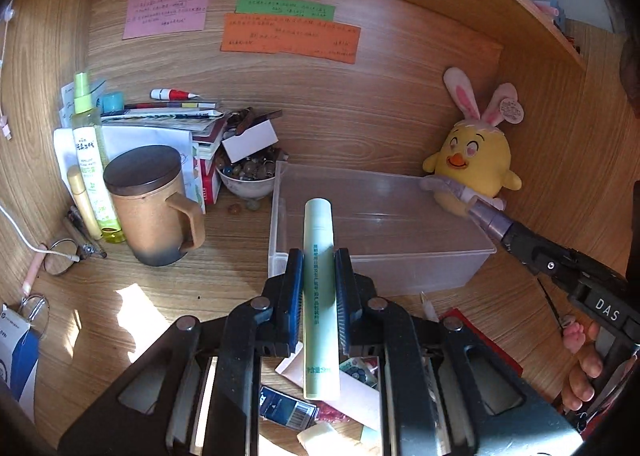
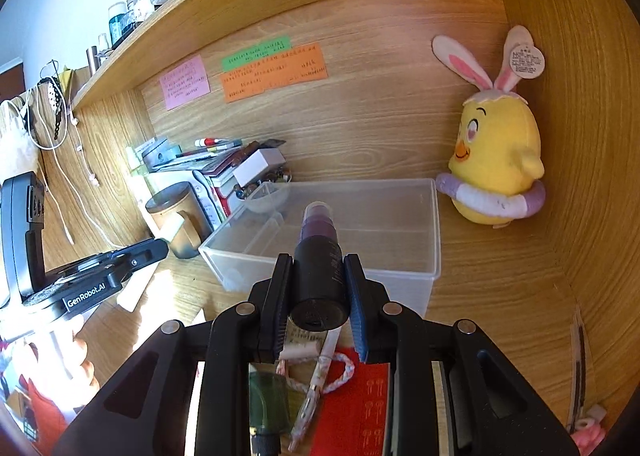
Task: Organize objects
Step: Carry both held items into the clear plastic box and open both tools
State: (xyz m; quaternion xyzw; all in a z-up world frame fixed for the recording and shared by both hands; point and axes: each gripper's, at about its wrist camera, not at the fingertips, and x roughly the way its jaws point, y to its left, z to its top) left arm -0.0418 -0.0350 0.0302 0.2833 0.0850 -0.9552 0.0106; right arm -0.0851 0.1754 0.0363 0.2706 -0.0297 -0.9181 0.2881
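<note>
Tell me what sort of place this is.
Most likely a personal study desk set in a wooden alcove under a shelf. Handwritten sticky notes on the back panel, a stack of books with pens, and a lidded mug all point that way.

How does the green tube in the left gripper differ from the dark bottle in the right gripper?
The pale green tube is slim and light; the dark bottle is thicker and black with a purple top. Both are clamped lengthwise, in the left gripper and right gripper, facing the clear box.

Pale green tube (image 1: 319, 292) claw-held, dark purple-capped bottle (image 2: 319, 268) likewise, clear bin (image 2: 434, 228) beyond
</note>
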